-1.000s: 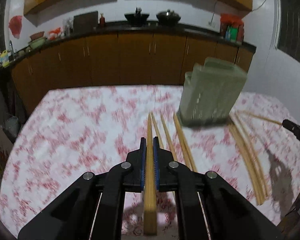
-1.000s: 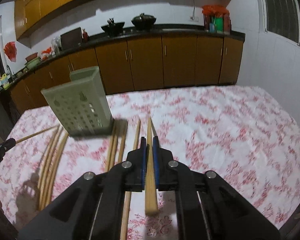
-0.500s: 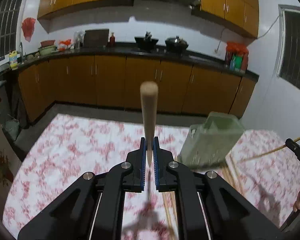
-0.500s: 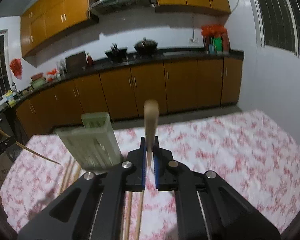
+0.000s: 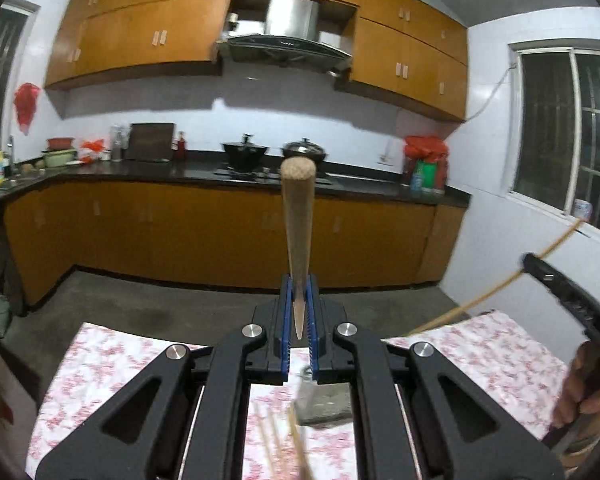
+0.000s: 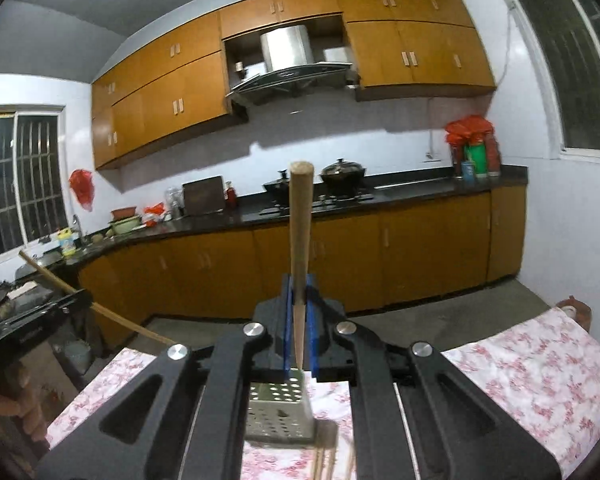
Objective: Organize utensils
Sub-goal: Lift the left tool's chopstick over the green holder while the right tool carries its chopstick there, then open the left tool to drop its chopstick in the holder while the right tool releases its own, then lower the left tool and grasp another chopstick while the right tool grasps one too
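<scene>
— Above the table (image 5: pixel 112 364) with the red-flowered cloth, what is each gripper carrying?

— The left gripper (image 5: pixel 299 320) is pinching one wooden chopstick (image 5: pixel 297 232) between its blue pads, jaws drawn in narrow on it, the thick blunt end sticking out toward the kitchen counter (image 5: pixel 140 170). The right gripper (image 6: pixel 299 316) is doing the same with a second chopstick (image 6: pixel 300 240), jaws nearly together on the thin end.

— Where are the rest of the utensils sitting?

— Down on the cloth. The perforated green utensil holder (image 6: pixel 280 412) is standing just under the right gripper's frame, and loose chopsticks (image 6: pixel 332 462) are lying beside it, partly hidden by the black arms. In the left view the holder (image 5: pixel 320 400) is blurred and mostly covered by the gripper body, with a few sticks (image 5: pixel 280 448) showing near it.

— Is anything standing in the way?

— Each gripper is blocking most of the table from its own camera. At the right edge of the left view, a hand (image 5: pixel 580 392) is gripping the other tool, its chopstick slanting across the wall. Beyond, two dark pots (image 6: pixel 340 172) are sitting on the stove under the range hood (image 6: pixel 292 68), with red bags and bottles (image 6: pixel 472 148) crowding the counter's far corner.
</scene>
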